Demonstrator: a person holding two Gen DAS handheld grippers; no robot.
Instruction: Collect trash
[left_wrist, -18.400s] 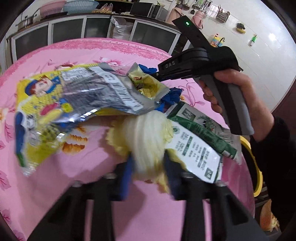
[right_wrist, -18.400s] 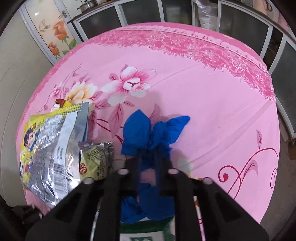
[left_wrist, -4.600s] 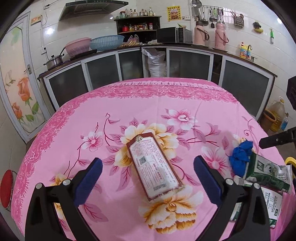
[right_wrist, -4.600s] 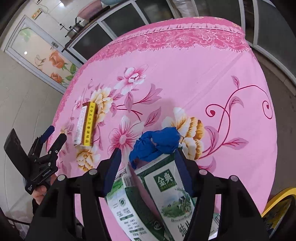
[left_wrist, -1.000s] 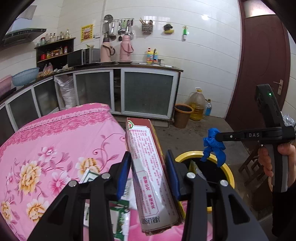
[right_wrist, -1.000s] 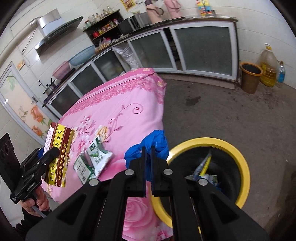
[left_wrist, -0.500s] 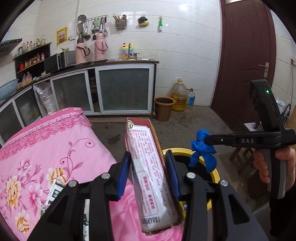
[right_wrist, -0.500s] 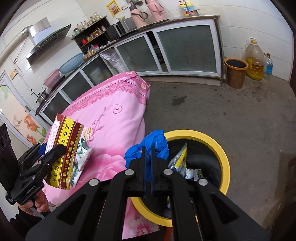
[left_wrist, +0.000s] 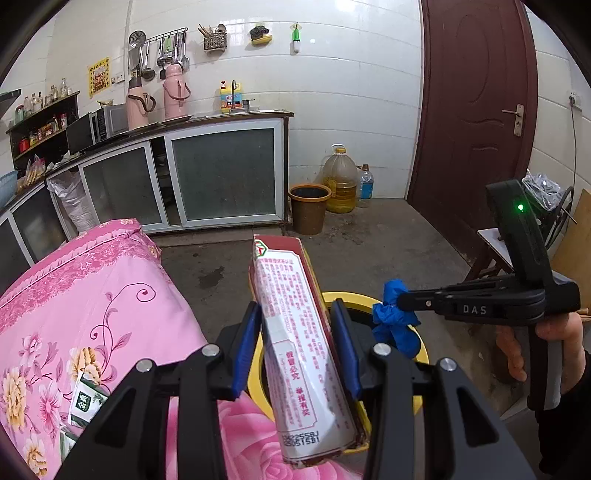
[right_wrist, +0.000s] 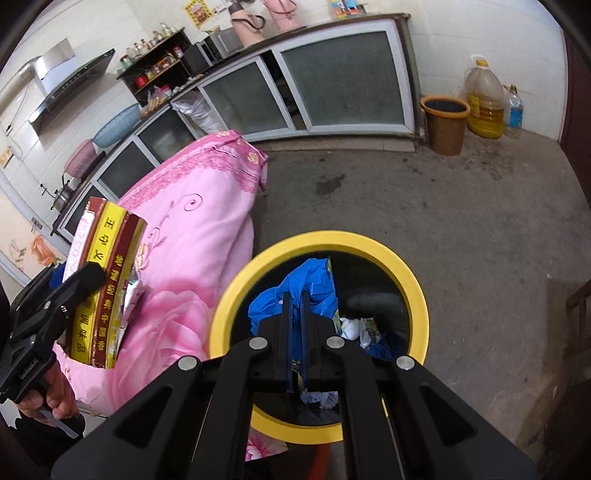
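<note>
Right wrist view: right tongs (right_wrist: 294, 295) clamped on blue rag (right_wrist: 295, 291) above yellow bin (right_wrist: 413, 280), left tongs (left_wrist: 301, 343) gripping long box (left_wrist: 299, 332) beside it; releasing early could spill either onto the floor.

The right tongs (right_wrist: 294, 306) pinched a crumpled blue glove (right_wrist: 295, 291), fingers nearly together, directly over the yellow-rimmed bin (right_wrist: 236, 291) on the concrete floor. Wrappers and white scraps lay inside the bin, at about three o'clock from the fingertips. At nine o'clock, the left tongs (right_wrist: 74, 284) gripped a red and yellow carton (right_wrist: 107, 266) above the pink floral surface (right_wrist: 199, 206). A brown bucket (right_wrist: 445, 123) and an oil jug (right_wrist: 484, 105) stood at one o'clock by the cabinets.
</note>
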